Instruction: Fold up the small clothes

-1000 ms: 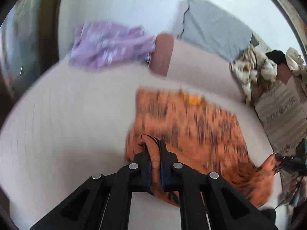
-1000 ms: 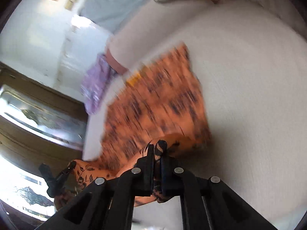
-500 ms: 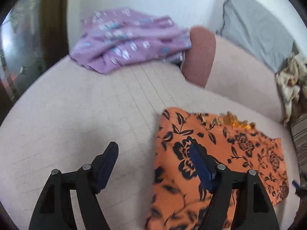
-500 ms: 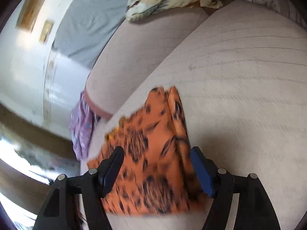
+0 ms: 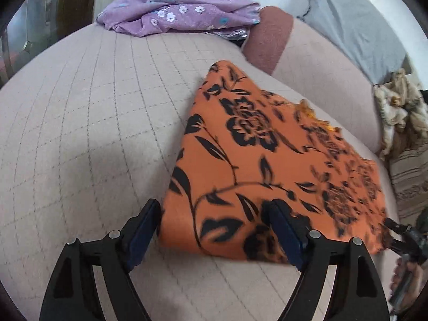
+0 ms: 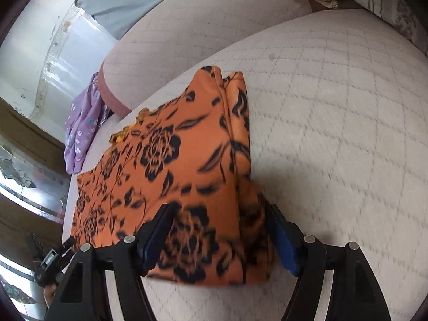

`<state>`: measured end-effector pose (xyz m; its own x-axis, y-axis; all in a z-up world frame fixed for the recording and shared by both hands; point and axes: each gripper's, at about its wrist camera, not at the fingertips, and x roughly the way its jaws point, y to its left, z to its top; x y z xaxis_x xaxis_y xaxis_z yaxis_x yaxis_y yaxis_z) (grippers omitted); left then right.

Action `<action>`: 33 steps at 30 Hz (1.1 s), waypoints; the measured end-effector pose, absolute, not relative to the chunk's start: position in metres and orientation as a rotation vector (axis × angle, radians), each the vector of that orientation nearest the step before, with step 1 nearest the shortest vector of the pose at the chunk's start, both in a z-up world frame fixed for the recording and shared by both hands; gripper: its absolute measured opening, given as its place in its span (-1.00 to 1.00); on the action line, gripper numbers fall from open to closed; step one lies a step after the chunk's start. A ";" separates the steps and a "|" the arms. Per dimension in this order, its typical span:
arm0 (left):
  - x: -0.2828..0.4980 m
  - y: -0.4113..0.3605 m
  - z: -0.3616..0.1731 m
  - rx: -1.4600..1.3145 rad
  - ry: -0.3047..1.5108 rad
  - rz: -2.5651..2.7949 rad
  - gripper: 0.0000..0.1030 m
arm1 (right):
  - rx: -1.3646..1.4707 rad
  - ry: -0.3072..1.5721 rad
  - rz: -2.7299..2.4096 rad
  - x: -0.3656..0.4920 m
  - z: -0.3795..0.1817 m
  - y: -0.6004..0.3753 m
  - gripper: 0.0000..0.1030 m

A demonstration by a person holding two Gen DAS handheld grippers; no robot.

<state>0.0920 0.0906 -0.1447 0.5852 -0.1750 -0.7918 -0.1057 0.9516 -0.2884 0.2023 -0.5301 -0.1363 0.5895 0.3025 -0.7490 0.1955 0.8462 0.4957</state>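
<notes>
An orange cloth with black flowers point(image 5: 267, 155) lies folded flat on the quilted pink sofa seat point(image 5: 80, 133). My left gripper point(image 5: 212, 208) hangs low over its near left corner. Its jaws are opening, the corner lies between them, and the pads do not press on it. In the right wrist view the same orange cloth point(image 6: 171, 165) shows a doubled edge along its right side. My right gripper point(image 6: 219, 211) stands open astride the near right corner, pads off the fabric. The left gripper point(image 6: 56, 254) shows at the lower left edge of that view.
A crumpled purple floral garment point(image 5: 174, 8) lies at the far end of the seat beside a reddish bolster point(image 5: 267, 34). A grey pillow point(image 5: 355, 26) leans on the sofa back. A cream patterned cloth pile point(image 5: 401, 107) sits at the right.
Both grippers, shut on corners of the orange cloth a second ago, have opened and let go. The cloth now lies flat, and both grippers have sunk closer to it.
</notes>
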 end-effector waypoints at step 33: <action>0.047 0.123 -0.101 -0.235 0.997 -0.110 0.35 | 0.542 1.002 0.086 0.016 -0.107 -0.555 0.31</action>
<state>0.0472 0.1230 -0.1015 0.5398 -0.1990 -0.8179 -0.0152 0.9692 -0.2458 0.0163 -0.5551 -0.1073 0.5469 0.3118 -0.7770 0.1749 0.8650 0.4703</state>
